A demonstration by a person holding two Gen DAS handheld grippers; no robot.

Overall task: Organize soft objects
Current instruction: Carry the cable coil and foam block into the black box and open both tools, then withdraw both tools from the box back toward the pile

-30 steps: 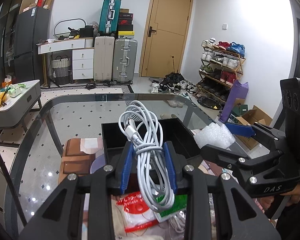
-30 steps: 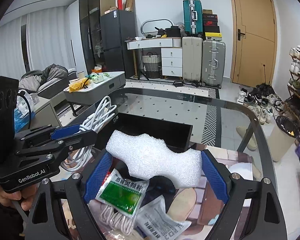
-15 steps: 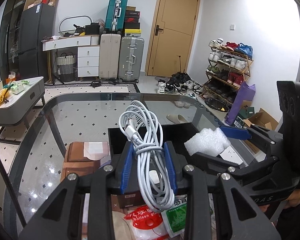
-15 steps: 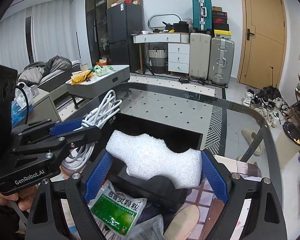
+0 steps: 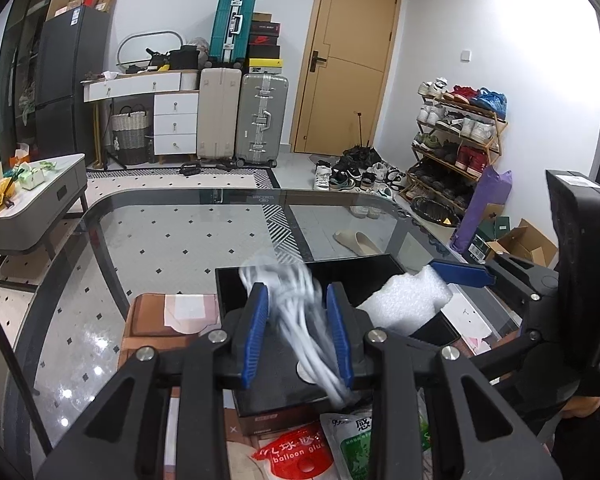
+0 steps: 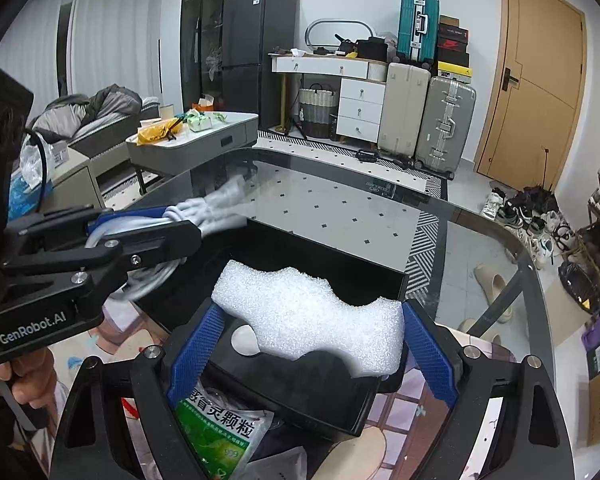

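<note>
My left gripper (image 5: 298, 296) is shut on a coiled white cable (image 5: 296, 312), which shows blurred between the blue pads, over the near part of an open black box (image 5: 340, 276) on the glass table. My right gripper (image 6: 312, 312) grips a wavy white foam piece (image 6: 308, 320) by its two ends and holds it over the same box (image 6: 324, 240). The right wrist view shows the left gripper (image 6: 184, 220) at the left with the cable (image 6: 220, 204) sticking out over the box's left side. The two grippers are side by side and close together.
A green and white sachet (image 6: 216, 428) and a red balloon packet (image 5: 296, 452) lie on the glass table (image 5: 160, 240) in front of the box. A small white round thing (image 6: 244, 340) lies inside the box. A hand (image 6: 28, 376) holds the left gripper's handle.
Both grippers have moved forward, from above the packets to above the black box. The cable's loops have dropped lower and are now blurred. The foam is still in the right gripper.
</note>
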